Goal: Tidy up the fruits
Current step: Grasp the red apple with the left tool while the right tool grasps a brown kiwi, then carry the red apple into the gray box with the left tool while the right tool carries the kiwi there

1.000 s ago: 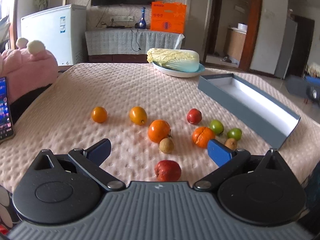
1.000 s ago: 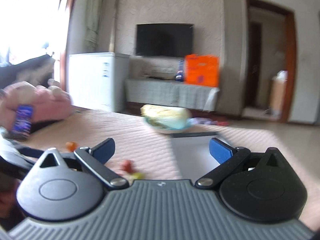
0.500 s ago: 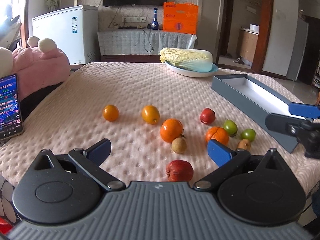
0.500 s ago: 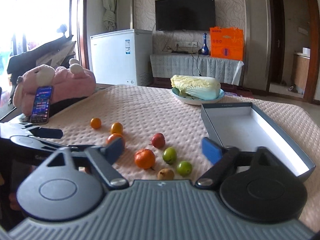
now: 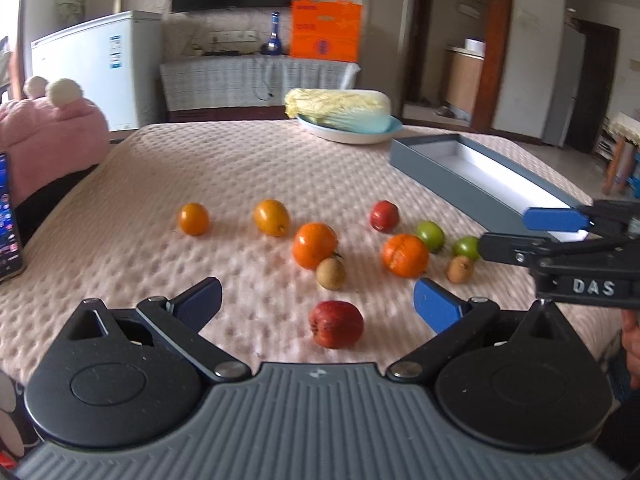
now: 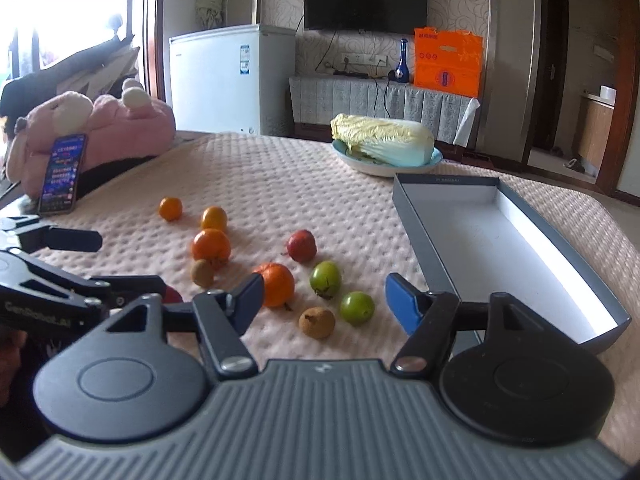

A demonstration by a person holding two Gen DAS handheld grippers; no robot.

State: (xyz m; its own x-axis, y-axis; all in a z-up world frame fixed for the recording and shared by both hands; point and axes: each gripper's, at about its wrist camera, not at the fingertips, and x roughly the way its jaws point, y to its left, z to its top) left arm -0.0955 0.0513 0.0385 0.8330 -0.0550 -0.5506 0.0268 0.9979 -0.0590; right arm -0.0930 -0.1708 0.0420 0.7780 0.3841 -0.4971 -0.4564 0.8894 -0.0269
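Since a second earlier, the right gripper (image 6: 322,294) had dipped toward the fruit, its jaws narrowing yet still apart, empty. Nearest lay the brown fruit (image 6: 317,322) beside a green fruit (image 6: 357,307); straddling one alone seemed wise, box (image 6: 568,248) alongside.

Right gripper (image 6: 323,299) low centre of the frame, jaws apart and just been closing in, nothing gripped; a brown fruit (image 6: 317,322) and a green fruit (image 6: 357,308) lie on the pink cover (image 6: 280,184) between its fingertips. Open grey box (image 6: 504,248) at right. Left gripper (image 6: 96,260) pokes in at the left edge.
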